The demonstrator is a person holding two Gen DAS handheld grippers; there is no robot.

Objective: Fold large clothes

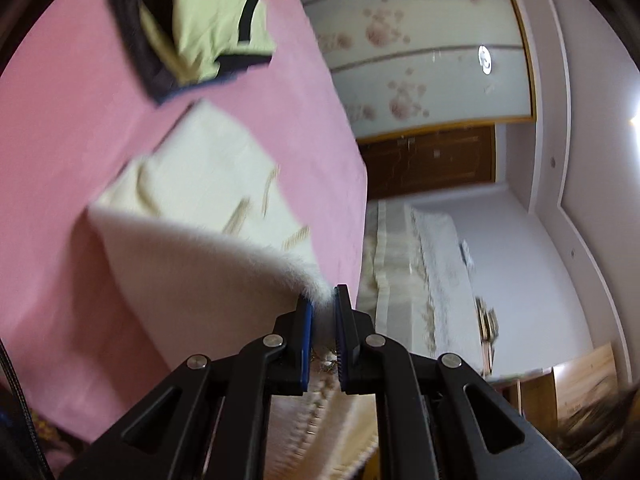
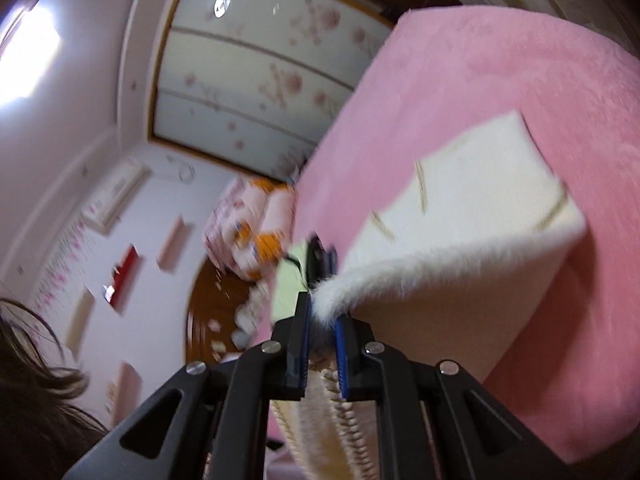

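Left wrist view: the left gripper point(image 1: 323, 303) pinches a fluffy edge of the cream garment point(image 1: 208, 200), which lies on the pink bed cover point(image 1: 60, 160). A folded stack of clothes point(image 1: 192, 28) sits farther on the cover.
Right wrist view: the right gripper point(image 2: 322, 314) clamps another raised furry edge of the same garment point(image 2: 472, 216)

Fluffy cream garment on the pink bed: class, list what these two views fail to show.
- Fluffy cream garment: type unclear, motion blur, both views.
- Its near hem: hidden behind left gripper and right gripper.
- Folded yellow-green and black clothes: top cut off, left view.
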